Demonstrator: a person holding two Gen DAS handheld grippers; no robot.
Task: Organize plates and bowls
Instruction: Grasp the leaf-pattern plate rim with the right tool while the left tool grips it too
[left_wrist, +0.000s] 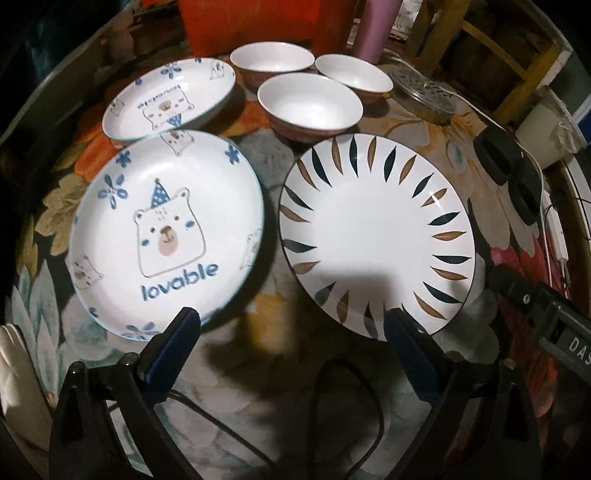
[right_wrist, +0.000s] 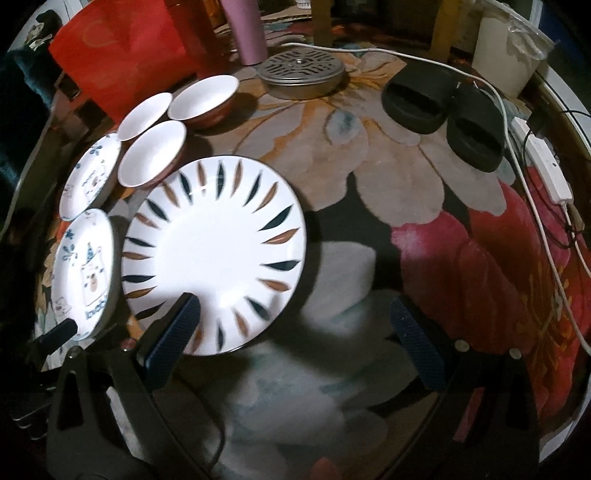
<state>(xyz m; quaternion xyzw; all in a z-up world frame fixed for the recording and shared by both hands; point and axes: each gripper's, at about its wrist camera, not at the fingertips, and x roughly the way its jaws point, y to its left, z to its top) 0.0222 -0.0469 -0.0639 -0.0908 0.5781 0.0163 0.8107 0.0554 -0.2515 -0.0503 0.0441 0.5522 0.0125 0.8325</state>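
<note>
— Left gripper (left_wrist: 291, 325)? 
— Wide open, empty, between the bear plate (left_wrist: 166, 236) and the leaf plate (left_wrist: 376, 236).

— Right gripper (right_wrist: 295, 314)? 
— Wide open, empty; one finger overlaps the leaf plate's near rim.

— Other dishes? 
— Second bear plate (left_wrist: 170, 98) and three bowls (left_wrist: 309, 107) sit farther back on the flowered surface (right_wrist: 369, 177).

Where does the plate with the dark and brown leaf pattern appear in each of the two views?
Left wrist view: leaf-pattern plate, right of centre, beside the near bear plate.
Right wrist view: leaf-pattern plate, left of centre.
Shared landmark: the round metal grate behind the bowls.
</note>
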